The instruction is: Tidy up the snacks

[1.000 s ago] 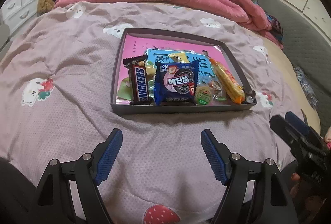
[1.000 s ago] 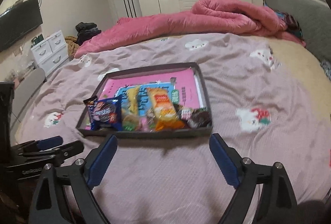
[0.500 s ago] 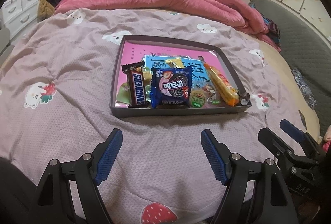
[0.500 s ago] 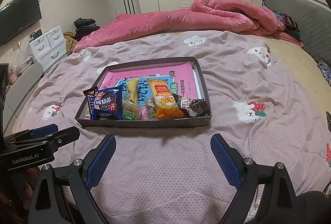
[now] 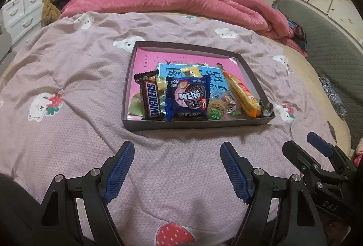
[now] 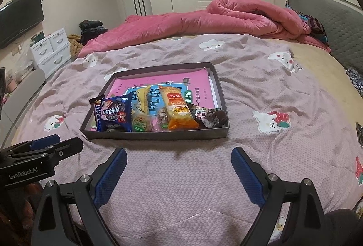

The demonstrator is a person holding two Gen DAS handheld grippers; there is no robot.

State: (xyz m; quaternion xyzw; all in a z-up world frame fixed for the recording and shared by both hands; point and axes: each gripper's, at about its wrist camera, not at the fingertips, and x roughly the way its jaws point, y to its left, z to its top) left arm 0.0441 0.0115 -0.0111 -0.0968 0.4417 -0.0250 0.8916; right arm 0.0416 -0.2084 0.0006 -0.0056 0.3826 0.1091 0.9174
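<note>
A shallow grey box [image 5: 192, 126] [image 6: 156, 134] lies on the bed with snacks bunched along its near side. From left to right they are a Snickers bar [image 5: 150, 99], a blue cookie pack [image 5: 188, 98] [image 6: 114, 113], a small green-labelled round pack [image 5: 216, 111], and a long orange pack [image 5: 241, 92] [image 6: 178, 109]. Dark wrapped sweets [image 6: 214, 117] sit in the near right corner. My left gripper [image 5: 177, 151] hovers open before the box, nothing between its fingers. My right gripper [image 6: 179, 156] is likewise open and empty, short of the box.
A pink-and-blue booklet [image 6: 163, 84] lines the box floor. A mauve printed bedspread [image 5: 68, 78] covers the bed. A rolled pink quilt [image 6: 204, 21] lies at the far side. A grey headboard [image 6: 329, 19] is on the right, white drawers [image 6: 52, 50] on the left.
Both views have pulled back and tilted up slightly, so the box sits a little farther off. The right gripper's fingers have spread a touch wider. The snacks have not moved.
</note>
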